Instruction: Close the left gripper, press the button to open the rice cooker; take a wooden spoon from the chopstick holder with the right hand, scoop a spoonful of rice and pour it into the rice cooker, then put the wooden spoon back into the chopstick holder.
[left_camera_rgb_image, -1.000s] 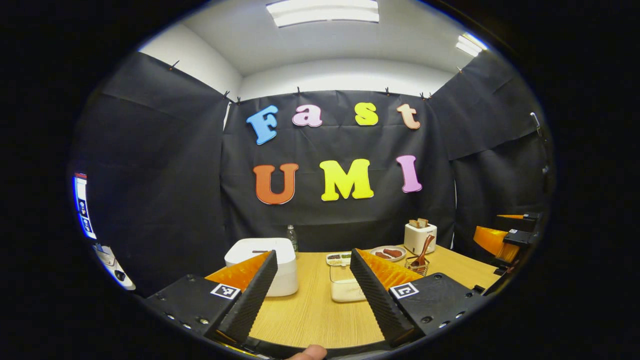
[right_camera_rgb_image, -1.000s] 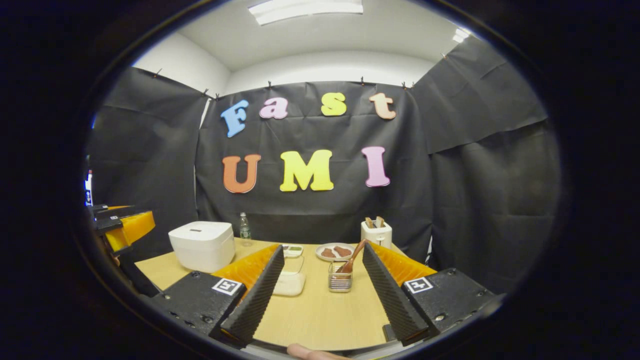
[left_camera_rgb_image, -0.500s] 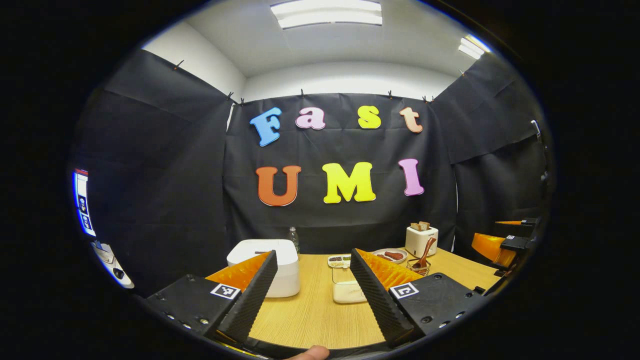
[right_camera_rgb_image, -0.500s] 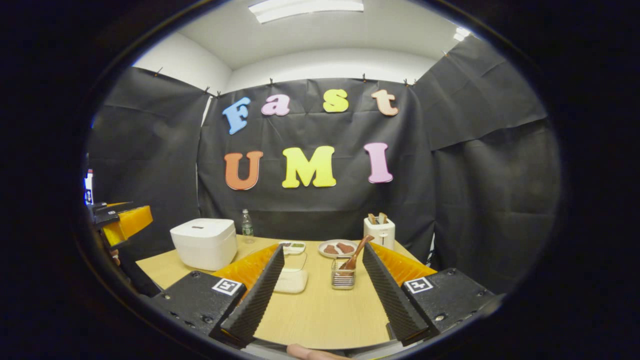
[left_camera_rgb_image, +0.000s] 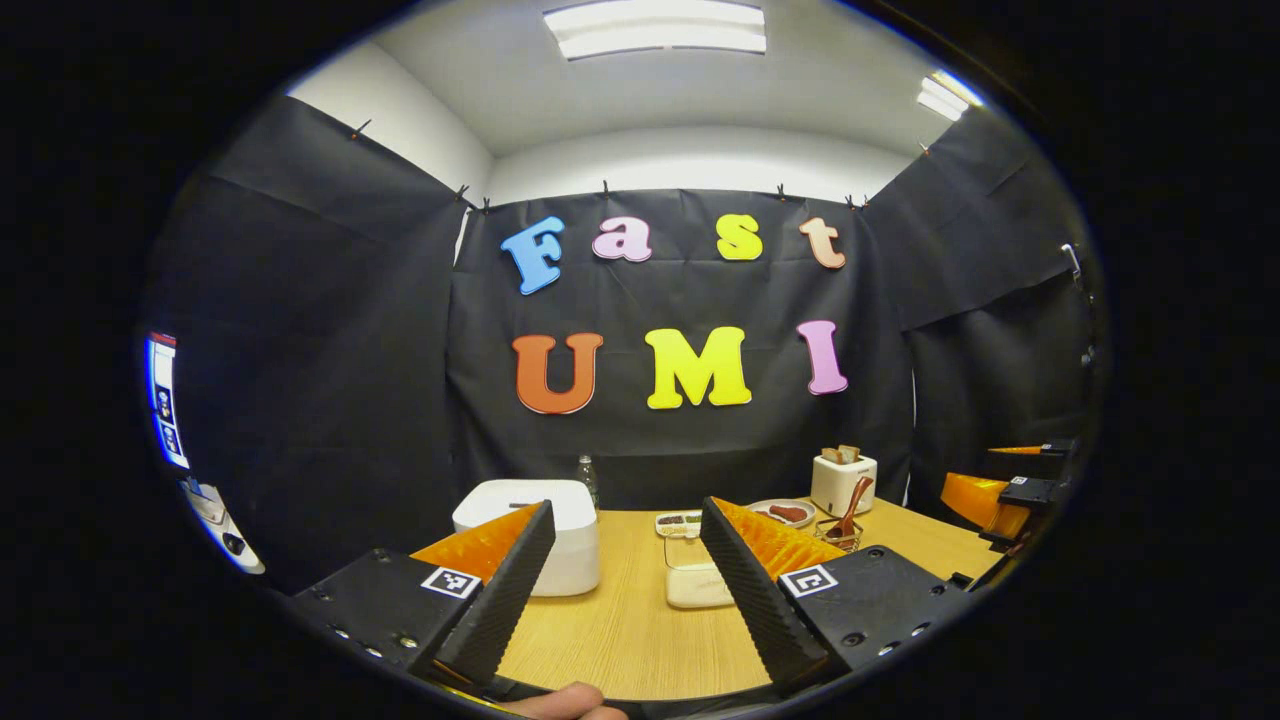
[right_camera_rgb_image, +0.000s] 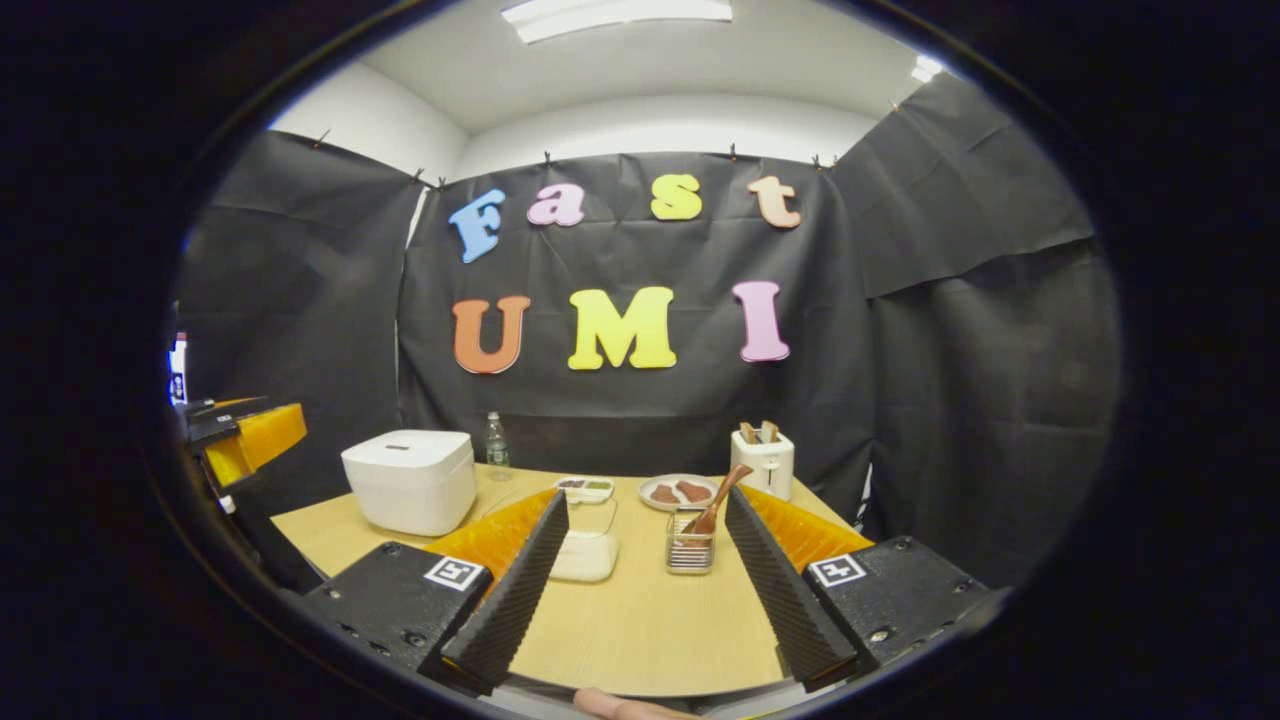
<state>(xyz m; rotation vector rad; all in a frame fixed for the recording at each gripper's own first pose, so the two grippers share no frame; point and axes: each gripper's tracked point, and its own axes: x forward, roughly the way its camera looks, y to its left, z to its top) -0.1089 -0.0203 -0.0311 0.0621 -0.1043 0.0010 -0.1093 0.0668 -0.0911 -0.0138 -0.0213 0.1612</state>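
White rice cooker (right_camera_rgb_image: 410, 480) lid down, wooden spoon (right_camera_rgb_image: 712, 505) in holder, both grippers spread, empty

Your left gripper (left_camera_rgb_image: 625, 585) is held level and pointing forward, its two fingers spread wide apart with nothing between them. A fingertip of your hand (left_camera_rgb_image: 565, 702) peeks in at the bottom edge of the left gripper view. Your right gripper (right_camera_rgb_image: 640, 585) is posed the same way, level, fingers wide apart and empty. The sliver of your other hand (right_camera_rgb_image: 620, 706) at the bottom edge is probably a fingertip, though too little shows to be sure. Both grippers hang in the air, side by side and well apart.
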